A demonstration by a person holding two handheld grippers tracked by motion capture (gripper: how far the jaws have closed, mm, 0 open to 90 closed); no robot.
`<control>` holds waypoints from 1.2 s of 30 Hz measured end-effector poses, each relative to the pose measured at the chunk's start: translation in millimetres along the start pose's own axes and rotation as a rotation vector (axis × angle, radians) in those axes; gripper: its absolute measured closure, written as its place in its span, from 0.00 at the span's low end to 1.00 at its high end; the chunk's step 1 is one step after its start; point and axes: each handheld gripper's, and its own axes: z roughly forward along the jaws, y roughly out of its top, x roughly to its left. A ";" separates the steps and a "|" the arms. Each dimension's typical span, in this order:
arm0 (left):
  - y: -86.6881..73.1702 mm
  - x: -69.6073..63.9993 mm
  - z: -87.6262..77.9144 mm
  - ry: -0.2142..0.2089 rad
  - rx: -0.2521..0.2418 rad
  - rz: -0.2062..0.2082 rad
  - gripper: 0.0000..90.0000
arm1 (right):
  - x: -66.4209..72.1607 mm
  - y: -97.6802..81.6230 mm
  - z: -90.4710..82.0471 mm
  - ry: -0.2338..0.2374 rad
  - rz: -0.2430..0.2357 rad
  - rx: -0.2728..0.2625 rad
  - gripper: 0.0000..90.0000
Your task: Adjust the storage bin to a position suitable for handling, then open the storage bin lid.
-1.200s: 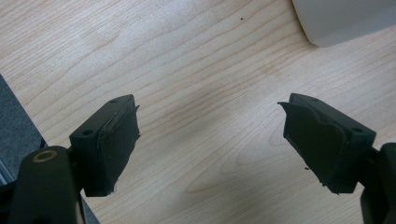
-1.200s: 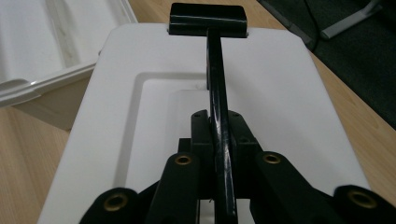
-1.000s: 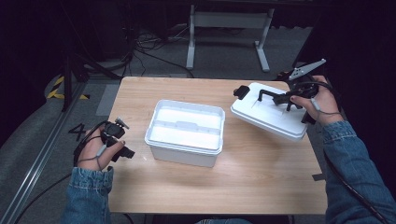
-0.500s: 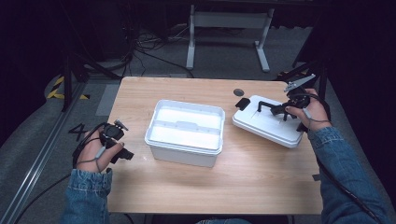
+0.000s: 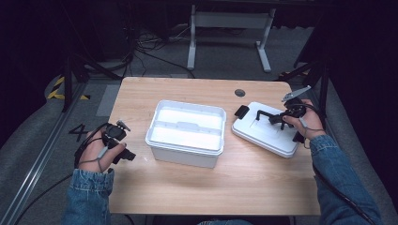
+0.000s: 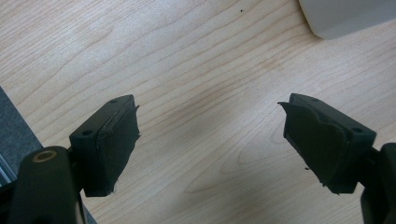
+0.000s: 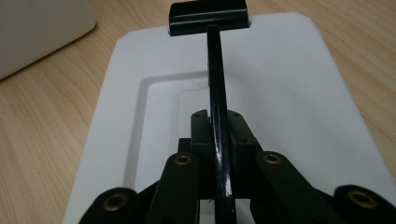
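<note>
The wooden table (image 5: pixel 197 187) carried everything, and the white box (image 5: pixel 185 132) in its middle serves here as the landmark. The box was open at the top and stood upright on the wood. To the right of the box, near it but not touching, lay the white lid (image 5: pixel 265 133), flat on the table and turned a little askew to the box. A black handle (image 7: pixel 219 93) ran along the top of the lid and ended in a black clip (image 5: pixel 241 111) at the lid's edge, on the side nearer the box. The right gripper (image 5: pixel 277 117) was over the lid, on the side far from the box, and its jaws were closed tightly on the black handle, which passed between them. The left gripper (image 5: pixel 123 152) was to the left of the box, just beside it and low over the bare wood; its jaws stood wide open with nothing between them.
</note>
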 end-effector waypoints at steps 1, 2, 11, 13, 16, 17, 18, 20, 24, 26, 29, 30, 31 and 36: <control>0.1 -0.1 0.1 0.000 0.001 0.001 0.21 | -0.3 -1.8 1.5 0.004 0.001 0.000 0.93; 0.2 -0.2 0.4 0.000 0.001 0.001 0.21 | -0.8 -3.3 2.7 0.004 -0.001 0.003 0.93; 1.6 -1.1 2.0 -0.004 0.008 0.009 0.21 | -4.9 -16.1 13.1 0.027 0.029 0.023 0.93; 2.3 -1.1 2.8 -0.006 0.005 0.014 0.21 | -5.7 -18.5 15.4 0.027 0.039 0.030 0.93; 3.6 -1.2 3.7 -0.004 0.012 0.019 0.21 | -6.0 -21.1 17.2 0.025 0.047 0.036 0.92; 4.0 -1.4 4.3 -0.005 0.009 0.017 0.21 | -6.7 -21.8 16.9 0.027 0.051 0.028 0.92; 4.7 -1.4 4.5 -0.006 0.011 0.020 0.21 | -6.8 -22.1 17.0 0.029 0.053 0.024 0.92; 5.7 -1.6 4.8 -0.001 0.010 0.027 0.21 | -6.7 -22.9 16.8 0.032 0.070 0.026 0.90; 6.2 -1.7 4.8 -0.012 0.010 0.017 0.21 | -7.0 -23.2 15.8 0.009 0.098 0.017 0.74; 6.4 -1.7 4.9 -0.013 0.009 0.012 0.21 | -6.5 -22.4 13.4 0.000 0.102 -0.003 0.66; 7.4 -1.3 4.9 -0.011 0.015 0.023 0.21 | -2.0 -19.0 4.1 -0.053 0.105 -0.034 0.59; 7.7 -2.0 5.2 -0.009 0.017 0.016 0.21 | -0.7 -17.7 0.6 -0.072 0.100 -0.044 0.57; 8.4 -1.8 5.8 -0.006 0.012 0.028 0.21 | 0.9 -16.5 -3.1 -0.089 0.095 -0.054 0.56; 8.6 -2.0 5.1 -0.007 0.017 0.033 0.21 | 13.7 -9.1 -22.5 -0.140 0.056 -0.089 0.54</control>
